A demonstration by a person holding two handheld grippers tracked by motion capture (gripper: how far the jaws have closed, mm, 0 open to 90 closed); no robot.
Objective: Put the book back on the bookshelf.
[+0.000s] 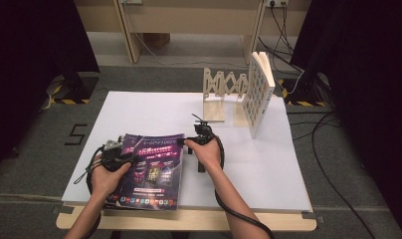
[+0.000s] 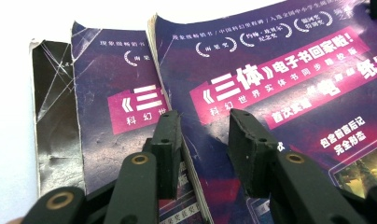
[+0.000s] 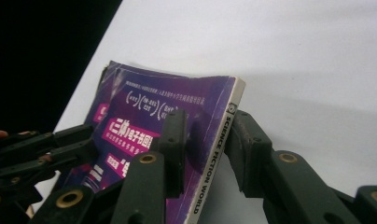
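**Both grippers at the purple magazines near the front-left corner**

Your right gripper (image 1: pixel 195 141) sits at the right edge of the top glossy purple magazine with white and pink Chinese print (image 1: pixel 151 167). In the right gripper view its two black jaws straddle the white spine, which reads "SCIENCE FICTION WORLD": one jaw lies over the purple cover, the other stands on the outer side of the spine. That edge of the magazine is lifted off the white board (image 1: pixel 268 164) that covers the tabletop. Whether the pads already press on the spine, you cannot tell from these views.

Your left gripper (image 1: pixel 120 158) is at the opposite, left edge of the same magazine. In the left gripper view its jaws stand partly spread, one on either side of the worn page edge, and a gap shows between the pads and the paper, so nothing is pinched there.

The top magazine lies on a second purple magazine with the same cover (image 2: pixel 113 112), which is shifted to the left beneath it. Under that one, a dark creased cover (image 2: pixel 53 121) pokes out still farther left. The whole stack rests near the front-left corner of the board, and its lower end reaches the front edge.

Well apart, towards the back-right corner, a pale wooden expanding book rack (image 1: pixel 224 94) stands near the back edge. A white book with a grid-patterned cover (image 1: pixel 257 92) stands upright at the rack's right end.
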